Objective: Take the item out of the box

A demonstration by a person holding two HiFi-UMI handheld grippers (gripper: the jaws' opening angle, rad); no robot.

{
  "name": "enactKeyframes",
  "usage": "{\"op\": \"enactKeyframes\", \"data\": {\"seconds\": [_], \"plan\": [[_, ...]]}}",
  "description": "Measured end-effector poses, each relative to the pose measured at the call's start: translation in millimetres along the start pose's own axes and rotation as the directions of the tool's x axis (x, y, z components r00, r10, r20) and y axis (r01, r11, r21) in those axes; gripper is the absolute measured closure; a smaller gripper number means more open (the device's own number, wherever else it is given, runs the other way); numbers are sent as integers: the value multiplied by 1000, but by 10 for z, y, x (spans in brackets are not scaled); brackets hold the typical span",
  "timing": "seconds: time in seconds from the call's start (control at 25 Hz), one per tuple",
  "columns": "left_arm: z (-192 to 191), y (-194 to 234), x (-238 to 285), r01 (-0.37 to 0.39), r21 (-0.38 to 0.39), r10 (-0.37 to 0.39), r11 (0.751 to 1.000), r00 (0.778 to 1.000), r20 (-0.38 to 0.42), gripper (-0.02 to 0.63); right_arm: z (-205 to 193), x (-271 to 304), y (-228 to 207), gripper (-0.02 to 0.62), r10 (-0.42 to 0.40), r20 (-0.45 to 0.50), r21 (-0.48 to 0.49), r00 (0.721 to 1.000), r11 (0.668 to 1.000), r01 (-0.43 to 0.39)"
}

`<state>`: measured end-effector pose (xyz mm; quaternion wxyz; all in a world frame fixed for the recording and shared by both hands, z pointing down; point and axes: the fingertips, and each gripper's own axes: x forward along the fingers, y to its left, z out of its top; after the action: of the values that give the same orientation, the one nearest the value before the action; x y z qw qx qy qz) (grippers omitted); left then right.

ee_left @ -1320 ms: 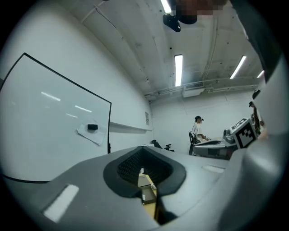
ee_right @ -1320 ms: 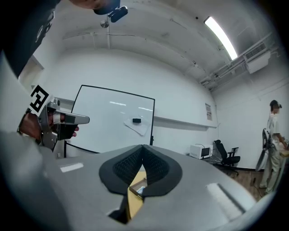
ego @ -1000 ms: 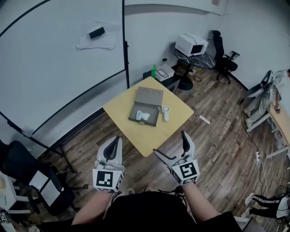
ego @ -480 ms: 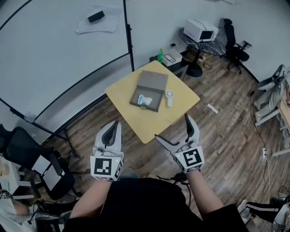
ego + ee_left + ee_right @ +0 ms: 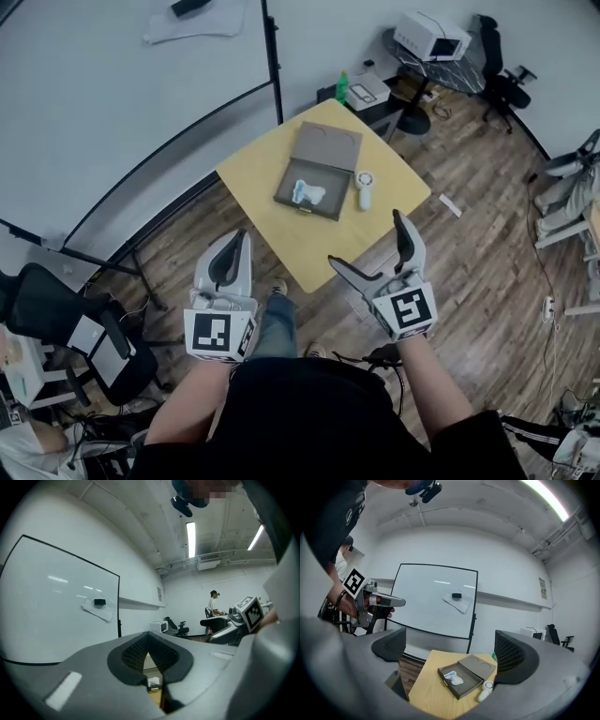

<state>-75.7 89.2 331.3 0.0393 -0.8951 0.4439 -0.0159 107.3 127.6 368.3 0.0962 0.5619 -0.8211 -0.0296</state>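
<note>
My left claw (image 5: 234,246) is pinched shut on nothing; my right claw (image 5: 367,241) gapes wide and empty. Both are well apart from the open box (image 5: 336,197) on the yellow table (image 5: 281,244). The pale item (image 5: 309,193) lies inside the box, with a white gadget (image 5: 365,188) just beside the box.

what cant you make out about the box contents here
- Pale white-and-blue item in the open grey box: too small in the head and right gripper views to identify.
- Yellow table: in the left gripper view, the shut left gripper hides nearly all of it.
- Small white handheld object beside the box: too small to name.
</note>
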Motion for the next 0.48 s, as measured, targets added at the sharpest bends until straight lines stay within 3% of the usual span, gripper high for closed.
{"op": "enactKeyframes", "data": {"seconds": [0.48], "plan": [[-283,1017,1614,58,-81,-60,995,998,-14,606,-40,1601,-621,-2,-11,-113,-7,993,1000,10]]}}
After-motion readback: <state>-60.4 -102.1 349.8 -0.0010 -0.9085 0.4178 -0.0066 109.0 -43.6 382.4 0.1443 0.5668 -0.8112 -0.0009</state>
